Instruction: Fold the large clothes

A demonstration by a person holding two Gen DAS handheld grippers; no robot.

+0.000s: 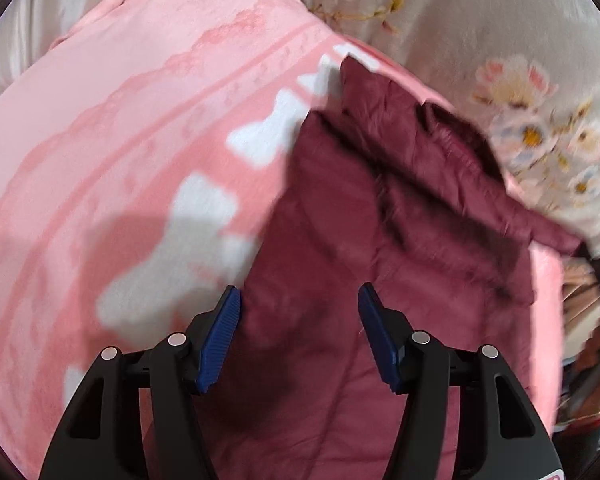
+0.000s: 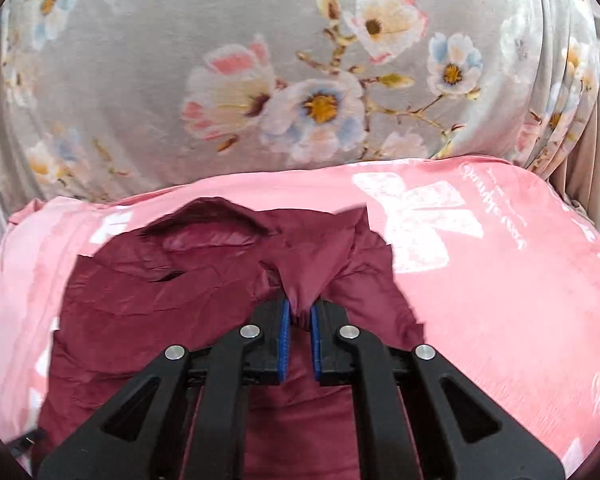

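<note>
**Maroon jacket on the pink blanket, right gripper pinching a fold**

A maroon puffer jacket (image 2: 172, 292) lies crumpled on a pink blanket (image 2: 500, 304) patterned with white shapes. The blanket is spread over a grey floral sheet (image 2: 228, 40) that shows past the blanket's far edge in the right wrist view (what lies under the sheet cannot be told).

The right gripper (image 2: 299, 314) has its blue pads pressed close together on a bunched ridge of the jacket's fabric, which rises in a small peak between the fingertips. Beyond that peak the jacket's collar opening gapes near the far edge of the blanket, its shinier lining visible inside.

The left gripper (image 1: 299, 300) is spread wide, with nothing between its blue pads (image 1: 220, 344); it hangs above a smoother stretch of the jacket (image 1: 340, 240), whose darker folded parts reach toward the blanket's right edge. The left wrist view is blurred, so whether the fingers touch the cloth cannot be told. The pink blanket (image 1: 120, 120) fills the left side of that view, the floral sheet (image 1: 520, 80) the upper right.
</note>
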